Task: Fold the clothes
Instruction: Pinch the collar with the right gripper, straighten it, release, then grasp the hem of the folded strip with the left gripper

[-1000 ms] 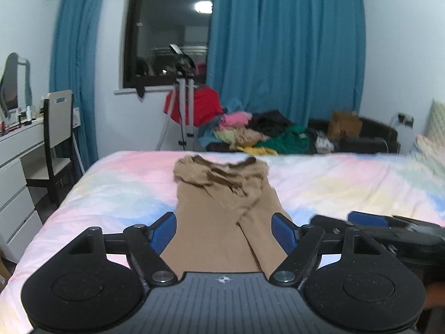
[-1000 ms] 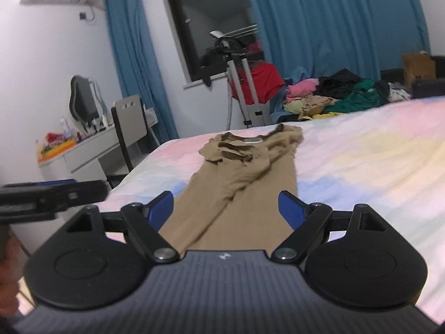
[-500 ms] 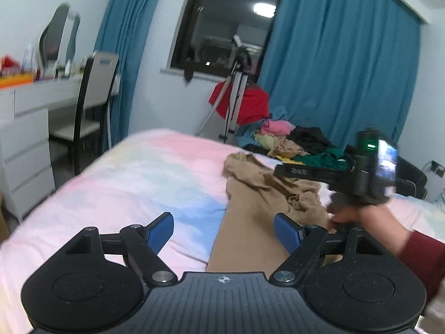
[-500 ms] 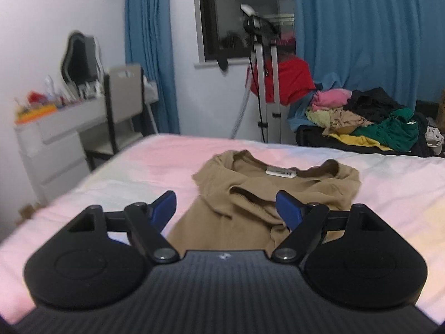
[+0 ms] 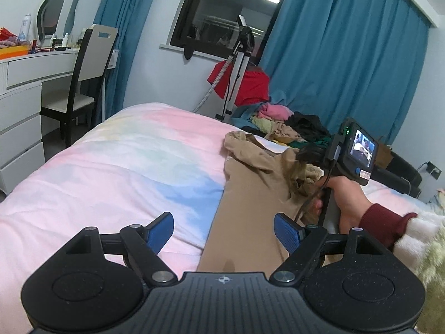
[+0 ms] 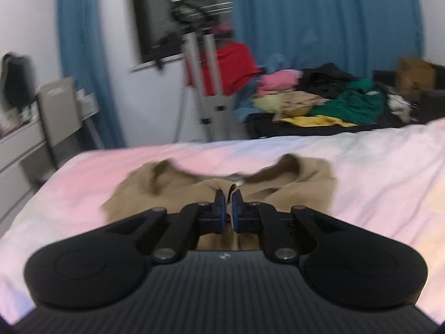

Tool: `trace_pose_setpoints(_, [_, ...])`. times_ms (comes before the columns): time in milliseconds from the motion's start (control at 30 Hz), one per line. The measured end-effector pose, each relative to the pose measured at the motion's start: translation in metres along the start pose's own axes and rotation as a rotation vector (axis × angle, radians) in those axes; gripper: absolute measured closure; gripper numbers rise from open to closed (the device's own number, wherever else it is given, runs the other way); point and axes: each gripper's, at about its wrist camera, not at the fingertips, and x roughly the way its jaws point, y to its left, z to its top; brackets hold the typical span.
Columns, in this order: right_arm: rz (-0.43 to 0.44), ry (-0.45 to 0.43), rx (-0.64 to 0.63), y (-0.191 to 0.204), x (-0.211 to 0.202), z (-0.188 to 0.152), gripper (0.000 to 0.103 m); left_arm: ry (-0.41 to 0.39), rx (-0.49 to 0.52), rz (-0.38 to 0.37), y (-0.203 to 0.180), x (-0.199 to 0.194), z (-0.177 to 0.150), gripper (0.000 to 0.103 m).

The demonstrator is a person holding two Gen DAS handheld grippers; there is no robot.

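Observation:
A tan garment (image 5: 250, 194) lies lengthwise on the pastel bed, its collar end bunched at the far side. My left gripper (image 5: 224, 229) is open above the garment's near end, touching nothing. In the right wrist view my right gripper (image 6: 228, 204) is shut on a fold of the tan garment (image 6: 292, 183) near the collar. The right gripper's handle with its small screen (image 5: 358, 150) shows in the left wrist view, held by a hand over the bunched cloth.
The bed (image 5: 125, 167) has a pink, blue and yellow cover. A heap of clothes (image 6: 311, 97) lies beyond its far edge, by a tripod (image 5: 236, 64) and blue curtains. A chair (image 5: 83, 83) and white dresser (image 5: 19, 105) stand at the left.
My right gripper moved forward to the collar area and closed on the cloth. My left gripper swung a little left and stayed open.

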Motion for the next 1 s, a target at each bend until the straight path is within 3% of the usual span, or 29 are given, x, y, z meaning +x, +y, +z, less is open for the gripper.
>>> trace_pose_setpoints(167, [-0.085, 0.047, 0.109, -0.036, 0.028, 0.003, 0.095, 0.003, 0.038, 0.021, -0.007, 0.005, -0.003, 0.022])
trace_pose_setpoints(333, [-0.024, 0.054, 0.148, -0.045, 0.021, -0.003, 0.091, 0.017, 0.06, 0.049, -0.011, 0.017, -0.005, 0.022])
trace_pose_setpoints(367, [-0.01, 0.068, 0.158, -0.045, 0.016, -0.002, 0.084, 0.018, 0.064, 0.054, -0.011, 0.02, -0.005, 0.022])
trace_pose_setpoints(467, [0.067, 0.08, 0.167, -0.044, -0.011, 0.004, 0.03, 0.008, 0.067, 0.07, -0.012, 0.021, -0.003, 0.022])
trace_pose_setpoints(500, [0.096, 0.062, 0.162, -0.042, -0.027, 0.005, 0.024, 0.008, 0.068, 0.074, -0.012, 0.021, -0.003, 0.022])
trace_pose_setpoints(767, [0.233, -0.009, 0.058, -0.033, -0.188, 0.008, 0.025, 0.005, 0.153, 0.077, -0.028, 0.002, -0.009, 0.022])
trace_pose_setpoints(1000, [0.265, -0.013, 0.137, -0.053, -0.329, -0.036, 0.024, 0.075, 0.218, 0.072, -0.045, -0.016, -0.025, 0.022])
